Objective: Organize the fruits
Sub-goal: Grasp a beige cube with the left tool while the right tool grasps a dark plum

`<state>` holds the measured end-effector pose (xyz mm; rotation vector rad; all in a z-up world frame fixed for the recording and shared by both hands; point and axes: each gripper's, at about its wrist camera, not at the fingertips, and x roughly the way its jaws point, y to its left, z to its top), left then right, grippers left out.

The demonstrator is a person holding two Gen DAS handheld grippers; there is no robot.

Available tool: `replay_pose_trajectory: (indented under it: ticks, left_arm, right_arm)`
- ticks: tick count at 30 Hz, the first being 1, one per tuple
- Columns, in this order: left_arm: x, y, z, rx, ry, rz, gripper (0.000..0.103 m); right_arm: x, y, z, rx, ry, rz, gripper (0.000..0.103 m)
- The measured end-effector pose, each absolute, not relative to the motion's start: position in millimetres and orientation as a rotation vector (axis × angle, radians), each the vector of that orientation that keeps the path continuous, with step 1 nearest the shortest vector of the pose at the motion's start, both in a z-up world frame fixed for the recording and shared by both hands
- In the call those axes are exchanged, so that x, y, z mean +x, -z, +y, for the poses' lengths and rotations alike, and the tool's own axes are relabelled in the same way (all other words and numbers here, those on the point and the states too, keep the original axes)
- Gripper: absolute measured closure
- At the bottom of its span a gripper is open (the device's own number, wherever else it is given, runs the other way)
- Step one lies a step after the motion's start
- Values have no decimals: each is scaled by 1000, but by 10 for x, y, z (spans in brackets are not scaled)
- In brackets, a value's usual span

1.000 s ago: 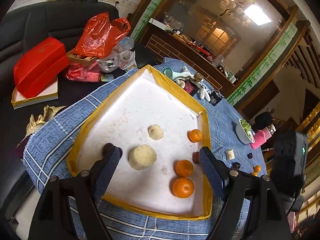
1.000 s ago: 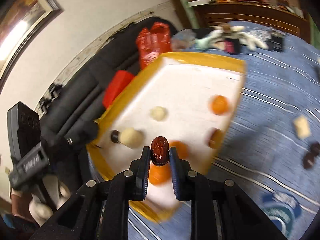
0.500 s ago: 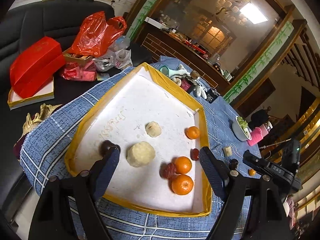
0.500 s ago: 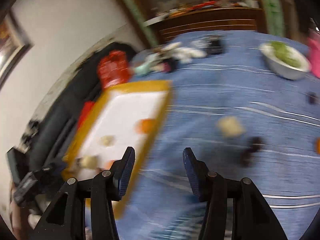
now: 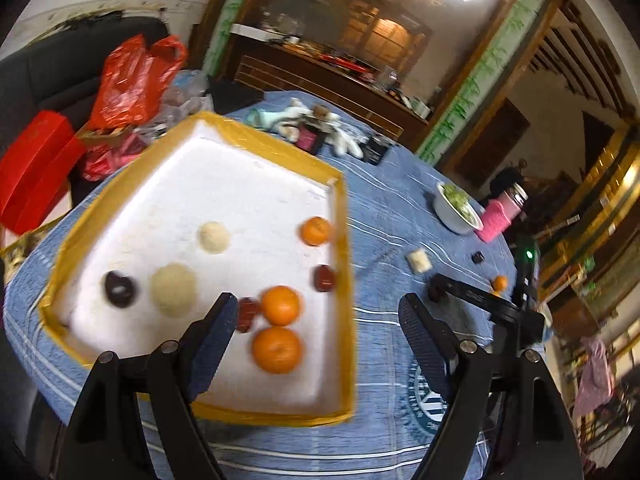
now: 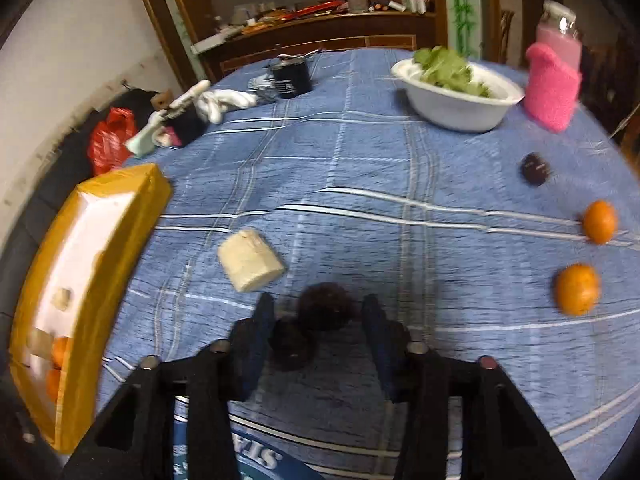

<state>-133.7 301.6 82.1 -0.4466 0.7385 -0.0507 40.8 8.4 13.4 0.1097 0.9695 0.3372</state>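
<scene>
A yellow-rimmed white tray [image 5: 344, 216] holds three oranges [image 5: 280, 305], two pale round fruits [image 5: 174, 289], two red dates [image 5: 324, 278] and a dark fruit [image 5: 119, 289]. My left gripper [image 5: 316, 344] is open and empty above the tray's near right part. My right gripper [image 6: 318, 334] is open, low over the blue cloth, with two dark fruits [image 6: 326, 306] between its fingers. A pale chunk [image 6: 250, 261], two oranges [image 6: 577, 289] and another dark fruit [image 6: 536, 168] lie loose on the cloth. The tray also shows in the right wrist view [image 6: 148, 196].
A white bowl of greens [image 6: 456, 108], a pink-sleeved bottle [image 6: 554, 76], a black cup [image 6: 292, 76] and white toy figures [image 6: 216, 102] stand at the table's far side. Red bags and boxes [image 5: 132, 76] lie on the dark sofa beyond the tray.
My right gripper let the red date go into the tray, opened, and swung right to the loose dark fruits on the cloth. My left gripper shifted right along the tray.
</scene>
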Motion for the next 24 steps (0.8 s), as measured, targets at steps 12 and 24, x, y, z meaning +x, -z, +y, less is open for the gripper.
replay_pose_trajectory:
  ticks: [12,24]
  left_arm:
    - [-486,-731,1910,-252,154,808,22]
    - [561,-130,1311,-158,150,964,47]
  right_arm:
    - [142,-300,-431,174,-390,857,84]
    - [208,-206,-447,242,-481,919,81]
